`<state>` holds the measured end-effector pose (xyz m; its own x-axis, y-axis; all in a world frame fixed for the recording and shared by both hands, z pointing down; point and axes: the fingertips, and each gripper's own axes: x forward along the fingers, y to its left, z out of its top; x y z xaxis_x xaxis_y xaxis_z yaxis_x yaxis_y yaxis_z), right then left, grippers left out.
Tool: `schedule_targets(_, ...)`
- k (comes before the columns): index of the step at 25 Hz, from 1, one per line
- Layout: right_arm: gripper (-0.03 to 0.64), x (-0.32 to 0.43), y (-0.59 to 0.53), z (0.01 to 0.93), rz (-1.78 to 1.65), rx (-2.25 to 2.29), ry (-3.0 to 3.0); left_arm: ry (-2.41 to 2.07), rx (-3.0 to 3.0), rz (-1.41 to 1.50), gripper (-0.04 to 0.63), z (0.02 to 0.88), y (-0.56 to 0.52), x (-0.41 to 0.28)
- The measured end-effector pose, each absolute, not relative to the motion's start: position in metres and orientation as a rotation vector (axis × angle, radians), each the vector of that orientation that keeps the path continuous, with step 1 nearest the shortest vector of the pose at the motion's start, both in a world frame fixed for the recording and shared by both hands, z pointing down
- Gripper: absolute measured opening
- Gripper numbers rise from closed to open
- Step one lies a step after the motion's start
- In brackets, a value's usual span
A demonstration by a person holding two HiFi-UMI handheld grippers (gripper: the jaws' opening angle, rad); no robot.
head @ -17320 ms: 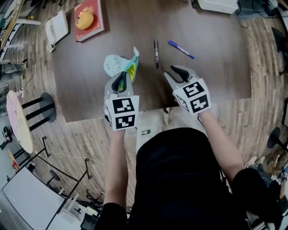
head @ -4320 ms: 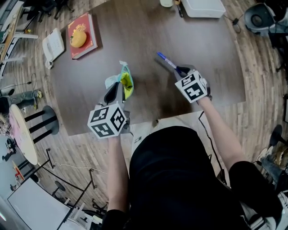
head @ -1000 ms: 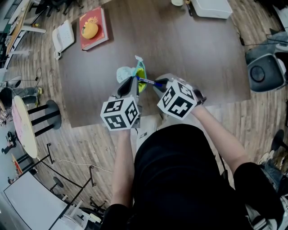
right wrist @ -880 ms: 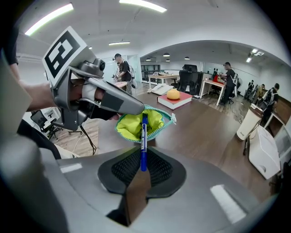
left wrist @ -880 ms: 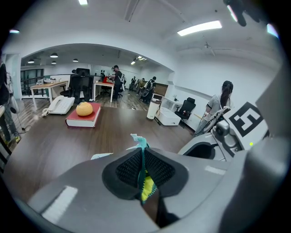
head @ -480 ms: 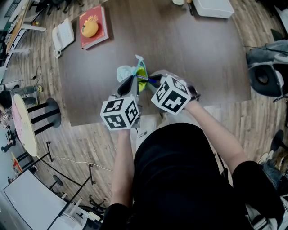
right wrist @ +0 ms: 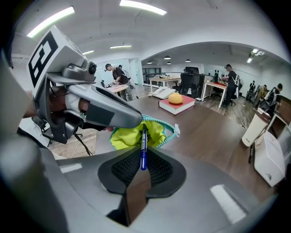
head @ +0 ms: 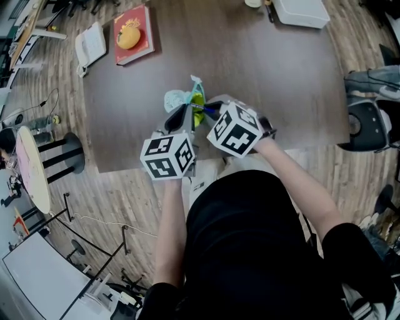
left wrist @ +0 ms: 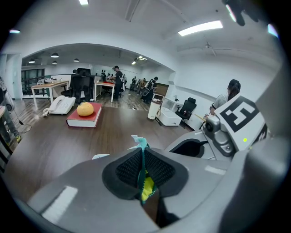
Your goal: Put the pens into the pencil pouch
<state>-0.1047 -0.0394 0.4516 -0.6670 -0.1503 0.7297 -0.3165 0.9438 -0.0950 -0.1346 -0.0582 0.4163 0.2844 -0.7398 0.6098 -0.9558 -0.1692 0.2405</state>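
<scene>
A teal pencil pouch with yellow lining stands on the brown table, its mouth held open. My left gripper is shut on the pouch's zipper edge, which shows pinched between the pads. My right gripper is shut on a blue pen. The pen points forward, and its tip sits at the yellow opening of the pouch. In the head view the blue pen bridges from the right jaws to the pouch mouth. The left gripper hangs just over the opening.
A red book with an orange on it and a white phone lie at the table's far left. A white box sits at the far edge. An office chair stands right of the table.
My right gripper has carried the blue pen a little to the left, closer to the pouch mouth. The left gripper and the pouch have stayed put.
</scene>
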Motion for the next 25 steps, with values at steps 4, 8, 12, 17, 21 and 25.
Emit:
schedule_targets(4, 0.048, -0.11, -0.042, 0.452, 0.27, 0.321, -2.309, -1.514, 1.971, 0.478, 0.02, 0.417, -0.059, -0.136)
schedule_targets(8, 0.048, -0.116, -0.044, 0.451, 0.269, 0.318, -2.313, -1.514, 1.971, 0.477, 0.02, 0.417, -0.059, -0.136)
schedule_targets(12, 0.048, -0.122, -0.045, 0.45, 0.265, 0.322, -2.32, -1.514, 1.969, 0.472, 0.02, 0.416, -0.06, -0.138)
schedule_targets(17, 0.048, -0.126, -0.047, 0.45, 0.261, 0.324, -2.328, -1.515, 1.967, 0.465, 0.02, 0.416, -0.061, -0.139)
schedule_targets(21, 0.048, -0.126, -0.049, 0.449, 0.249, 0.335, -2.338, -1.514, 1.969, 0.466, 0.02, 0.416, -0.06, -0.137)
schedule_targets(25, 0.049, -0.128, -0.049, 0.445, 0.231, 0.321, -2.352, -1.515, 1.968, 0.464, 0.02, 0.414, -0.061, -0.138)
